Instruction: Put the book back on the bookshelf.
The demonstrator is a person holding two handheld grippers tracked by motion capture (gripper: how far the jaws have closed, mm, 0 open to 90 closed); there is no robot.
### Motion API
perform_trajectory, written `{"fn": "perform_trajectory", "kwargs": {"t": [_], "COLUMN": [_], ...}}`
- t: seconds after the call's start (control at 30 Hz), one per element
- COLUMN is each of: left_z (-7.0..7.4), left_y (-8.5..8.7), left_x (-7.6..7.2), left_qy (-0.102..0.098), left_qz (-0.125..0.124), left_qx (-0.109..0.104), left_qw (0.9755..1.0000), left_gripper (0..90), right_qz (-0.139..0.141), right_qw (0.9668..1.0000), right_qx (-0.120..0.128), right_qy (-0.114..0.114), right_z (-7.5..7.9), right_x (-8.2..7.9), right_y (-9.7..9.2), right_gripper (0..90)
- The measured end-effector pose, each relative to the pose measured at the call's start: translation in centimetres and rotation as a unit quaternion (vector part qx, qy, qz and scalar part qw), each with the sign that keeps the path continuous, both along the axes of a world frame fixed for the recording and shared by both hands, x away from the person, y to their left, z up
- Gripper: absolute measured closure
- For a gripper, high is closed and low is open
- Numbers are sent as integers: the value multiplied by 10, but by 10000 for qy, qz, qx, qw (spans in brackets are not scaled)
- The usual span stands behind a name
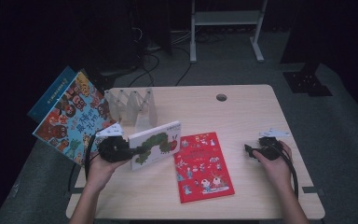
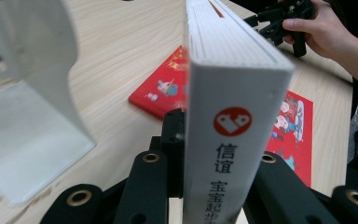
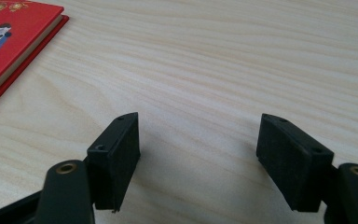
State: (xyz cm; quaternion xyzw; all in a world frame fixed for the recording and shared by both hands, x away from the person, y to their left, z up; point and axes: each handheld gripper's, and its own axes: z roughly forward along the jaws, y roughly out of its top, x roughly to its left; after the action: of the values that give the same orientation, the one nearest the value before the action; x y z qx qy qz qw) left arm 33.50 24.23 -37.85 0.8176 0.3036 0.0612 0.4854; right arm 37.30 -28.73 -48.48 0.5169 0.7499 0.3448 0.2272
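The left gripper [image 1: 129, 150] is clamped on a white caterpillar book [image 1: 156, 142], held upright beside a red book [image 1: 203, 166]. At right, the right gripper [image 1: 248, 150] has its jaws apart, holding nothing.

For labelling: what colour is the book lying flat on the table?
Red, with small cartoon figures; clearest in the high view.

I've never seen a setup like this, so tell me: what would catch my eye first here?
Probably the white caterpillar book, held up off the table near its left side by the left tool, whose jaws clamp its spine. Next, the red book lying flat in the middle. At the left edge, colourful books lean beside a white rack, while the right tool rests open and empty on the right.
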Motion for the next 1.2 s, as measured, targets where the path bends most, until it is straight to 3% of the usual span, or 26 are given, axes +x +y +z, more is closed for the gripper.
{"fn": "perform_trajectory", "kwargs": {"t": [0.43,0.83,1.2], "left_z": [-2,-8,-9], "left_y": [51,78,86], "left_x": [-17,-28,-19], "left_qy": [14,42,-61], "left_qz": [426,713,1037], "left_qx": [-96,-37,-48], "left_qw": [9990,9974,9946], "left_gripper": [756,756,756], "right_qz": [-3,-4,-6], "right_qw": [10000,10000,10000], "right_qx": [1,2,-1], "right_qy": [2,1,1], "right_z": [0,0,0], "right_x": [0,0,0], "right_y": [0,0,0], "right_gripper": [289,288,288]}}
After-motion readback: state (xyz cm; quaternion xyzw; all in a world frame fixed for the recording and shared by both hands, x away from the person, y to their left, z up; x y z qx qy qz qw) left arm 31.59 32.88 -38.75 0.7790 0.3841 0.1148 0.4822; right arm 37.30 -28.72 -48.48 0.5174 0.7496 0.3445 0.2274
